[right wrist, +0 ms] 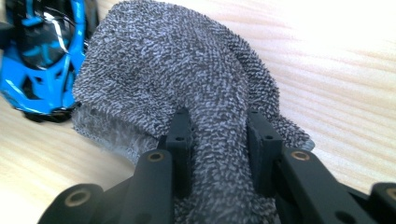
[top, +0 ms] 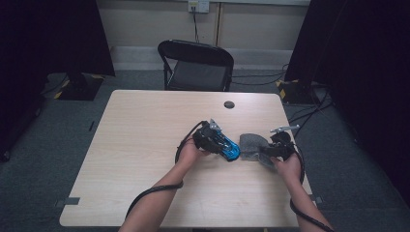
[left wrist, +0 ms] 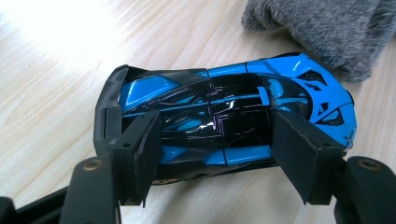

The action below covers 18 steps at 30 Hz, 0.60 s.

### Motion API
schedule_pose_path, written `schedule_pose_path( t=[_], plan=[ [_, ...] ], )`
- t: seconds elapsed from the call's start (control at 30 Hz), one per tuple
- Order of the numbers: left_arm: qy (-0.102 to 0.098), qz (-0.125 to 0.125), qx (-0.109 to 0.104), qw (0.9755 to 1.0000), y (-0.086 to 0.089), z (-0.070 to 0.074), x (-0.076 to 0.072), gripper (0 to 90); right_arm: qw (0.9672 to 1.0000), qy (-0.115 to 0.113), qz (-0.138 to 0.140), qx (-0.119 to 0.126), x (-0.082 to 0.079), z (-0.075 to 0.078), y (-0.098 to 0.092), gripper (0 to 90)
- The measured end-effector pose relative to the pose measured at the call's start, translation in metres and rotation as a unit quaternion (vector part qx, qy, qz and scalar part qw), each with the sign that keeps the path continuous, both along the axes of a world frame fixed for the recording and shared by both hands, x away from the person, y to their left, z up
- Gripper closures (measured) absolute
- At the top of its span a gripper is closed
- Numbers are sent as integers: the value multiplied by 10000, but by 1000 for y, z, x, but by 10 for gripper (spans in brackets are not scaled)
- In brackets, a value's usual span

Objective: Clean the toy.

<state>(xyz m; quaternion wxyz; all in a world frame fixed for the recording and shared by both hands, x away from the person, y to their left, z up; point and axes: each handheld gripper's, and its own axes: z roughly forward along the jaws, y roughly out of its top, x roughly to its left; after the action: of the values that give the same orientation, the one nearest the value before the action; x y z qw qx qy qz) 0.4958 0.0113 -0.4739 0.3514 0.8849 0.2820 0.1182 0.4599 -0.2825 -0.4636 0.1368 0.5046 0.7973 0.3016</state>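
A blue and black toy car (top: 232, 151) lies on the wooden table (top: 140, 145), right of centre. In the left gripper view the car (left wrist: 224, 105) lies crosswise, roof toward the camera. My left gripper (left wrist: 215, 140) is shut on it, one pad on each side of the dark cabin; from above that gripper (top: 221, 144) sits over the car's left end. A grey terry cloth (top: 251, 144) lies bunched just right of the car. My right gripper (right wrist: 219, 135) pinches a fold of the cloth (right wrist: 163, 70) between its pads, with the car's nose (right wrist: 37, 60) beyond on the left.
A black folding chair (top: 198, 65) stands behind the table's far edge. A dark cable hole (top: 229, 104) sits in the tabletop near that edge. Cables trail from both grippers along the forearms. The cloth (left wrist: 327, 28) touches the car's front end.
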Motion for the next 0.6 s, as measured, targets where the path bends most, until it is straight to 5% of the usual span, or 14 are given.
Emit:
schedule_pose_path(
  t=[0.4, 0.6],
  plan=[
    [-46, -10, -44, 10000, 1, -1, -1, 336, 9990, -104, 342, 281, -30, 15, -7, 668],
    [-53, -12, -40, 10000, 1, -1, -1, 337, 9974, -38, 706, 129, -50, 10, 5, 665]
  ],
)
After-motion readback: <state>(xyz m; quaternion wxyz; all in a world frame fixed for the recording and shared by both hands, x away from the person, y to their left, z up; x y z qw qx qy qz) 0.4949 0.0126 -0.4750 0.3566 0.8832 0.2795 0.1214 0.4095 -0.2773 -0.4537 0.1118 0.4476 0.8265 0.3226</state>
